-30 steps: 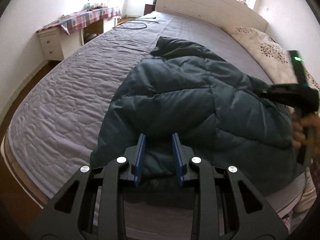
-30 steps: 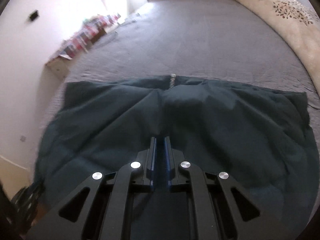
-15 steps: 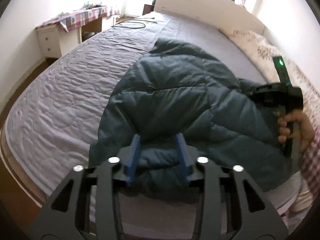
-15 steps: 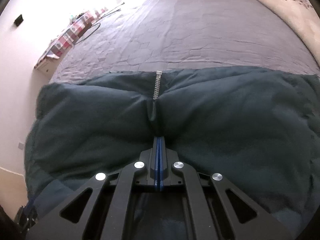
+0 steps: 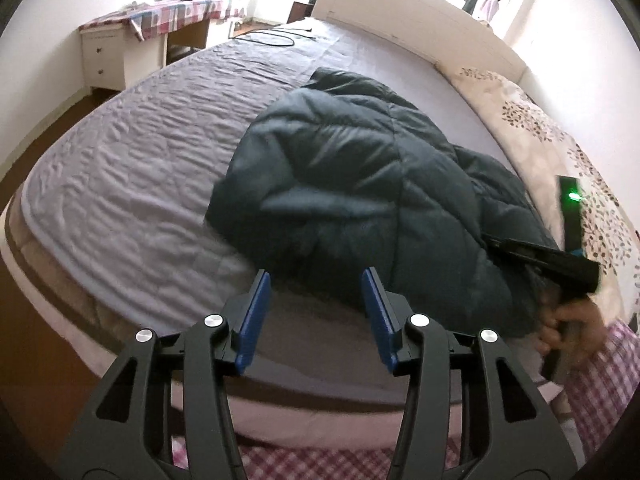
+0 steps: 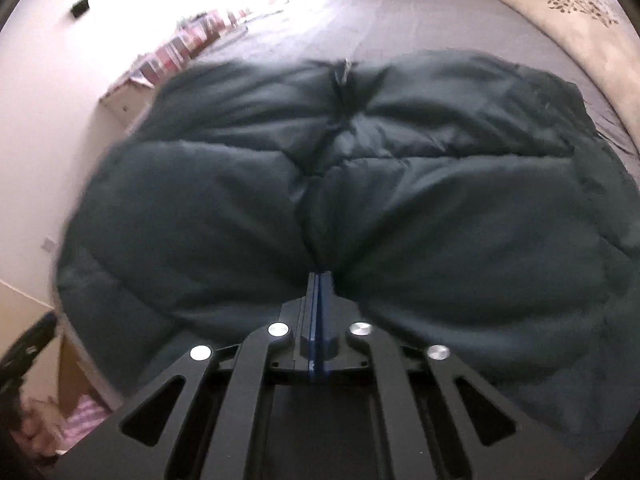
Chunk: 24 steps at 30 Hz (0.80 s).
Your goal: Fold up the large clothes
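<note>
A dark teal puffer jacket lies bunched on the grey bed near its front edge. My left gripper is just short of the jacket's hem. Its jaws are opening, and only the bed cover shows between the blue pads. My right gripper is shut on a pinch of jacket fabric, in line with the zipper further up. In the left wrist view the right gripper digs into the jacket's right side, with a hand on its handle.
The grey quilted bed cover stretches left and back to a white headboard. A floral quilt lies along the right. A desk with a checked cloth stands at the far left wall. A black cable lies on the bed's far end.
My left gripper has let go of the jacket's hem, spread its jaws and drawn back. My right gripper has shut on the jacket and moved lower and closer over it.
</note>
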Motion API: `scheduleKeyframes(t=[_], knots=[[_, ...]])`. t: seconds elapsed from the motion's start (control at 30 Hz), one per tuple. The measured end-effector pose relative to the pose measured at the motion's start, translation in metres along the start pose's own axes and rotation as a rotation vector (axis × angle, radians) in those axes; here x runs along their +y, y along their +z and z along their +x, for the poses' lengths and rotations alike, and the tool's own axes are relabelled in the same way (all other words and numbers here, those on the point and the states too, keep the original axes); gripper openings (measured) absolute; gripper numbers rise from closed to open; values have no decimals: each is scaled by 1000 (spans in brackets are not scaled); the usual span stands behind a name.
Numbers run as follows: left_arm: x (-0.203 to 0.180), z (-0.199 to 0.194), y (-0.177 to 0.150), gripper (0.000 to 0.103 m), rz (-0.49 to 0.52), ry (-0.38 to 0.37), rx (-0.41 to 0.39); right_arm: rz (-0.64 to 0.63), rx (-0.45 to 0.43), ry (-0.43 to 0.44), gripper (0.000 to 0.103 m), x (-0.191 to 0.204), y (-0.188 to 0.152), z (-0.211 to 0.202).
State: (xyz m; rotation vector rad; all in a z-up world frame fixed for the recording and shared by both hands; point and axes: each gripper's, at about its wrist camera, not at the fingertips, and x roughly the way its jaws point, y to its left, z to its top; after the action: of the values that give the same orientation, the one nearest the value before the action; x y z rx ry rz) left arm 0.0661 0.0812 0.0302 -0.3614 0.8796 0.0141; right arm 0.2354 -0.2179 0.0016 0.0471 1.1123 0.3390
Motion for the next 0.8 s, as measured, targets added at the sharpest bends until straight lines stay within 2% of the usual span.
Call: scheduleKeyframes(t=[0.23, 0.33, 0.47, 0.57, 0.63, 0.8], knots=[[2, -4, -18, 56, -1, -5, 34, -7, 6, -59, 1, -1, 9, 15], [0, -5, -22, 59, -11, -20, 51, 9, 13, -66, 1, -1, 10, 15], [-7, -17, -27, 67, 10, -24, 32, 45, 4, -40, 3, 8, 15, 3], [-9, -21, -30, 70, 20, -23, 24, 52, -61, 16, 3, 11, -3, -33], [-11, -20, -32, 70, 18, -23, 33, 32, -72, 25, 3, 16, -20, -48], [-14, -16, -37, 70, 16, -29, 57, -37, -7, 27, 3, 29, -59, -44]])
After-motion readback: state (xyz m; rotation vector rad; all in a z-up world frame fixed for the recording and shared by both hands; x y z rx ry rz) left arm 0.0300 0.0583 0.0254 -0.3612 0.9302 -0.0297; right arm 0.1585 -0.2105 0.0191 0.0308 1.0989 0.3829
